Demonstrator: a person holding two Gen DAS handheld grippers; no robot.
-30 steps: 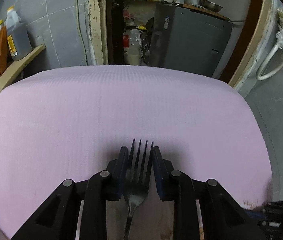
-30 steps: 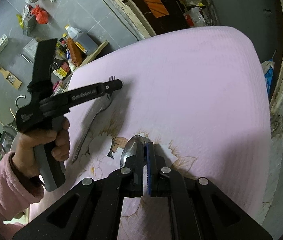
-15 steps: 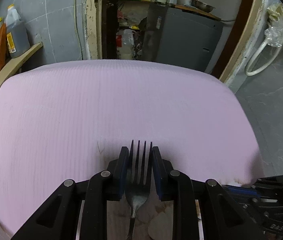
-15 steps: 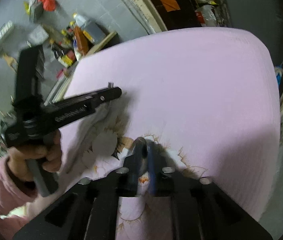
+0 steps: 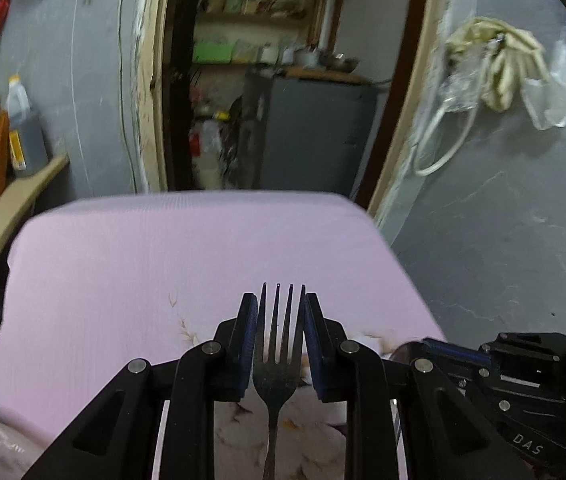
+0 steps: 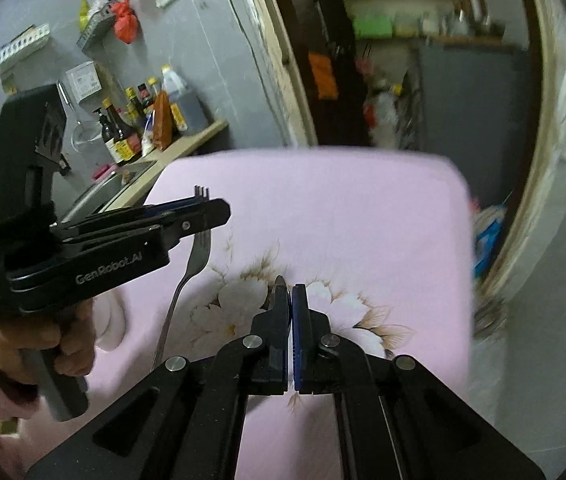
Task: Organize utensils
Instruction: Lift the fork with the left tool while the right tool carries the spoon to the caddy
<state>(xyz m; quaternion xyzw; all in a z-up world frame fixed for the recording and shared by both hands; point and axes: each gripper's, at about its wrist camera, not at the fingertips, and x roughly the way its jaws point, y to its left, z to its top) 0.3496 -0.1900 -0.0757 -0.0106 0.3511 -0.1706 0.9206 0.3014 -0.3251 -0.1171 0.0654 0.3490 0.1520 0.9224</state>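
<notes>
Left gripper: blue pads closed only to the width of a fork and pressing on both sides of its head, tines pointing forward past the fingertips, handle running back under the body. In the right wrist view, same fork lifted off the cloth, handle hanging down and back, a hand in a pink sleeve round the grip.

Right gripper: pads shut almost flat together on a spoon, only its thin metal tip showing above the fingertips; in the left wrist view, spoon bowl seen edge-on at the fingers.

Below both: pink tablecloth with a flower print near the front, otherwise bare to its far and right edges. Beyond the far edge, a dark doorway and grey cabinet; off the left edge, a wooden shelf with bottles.
</notes>
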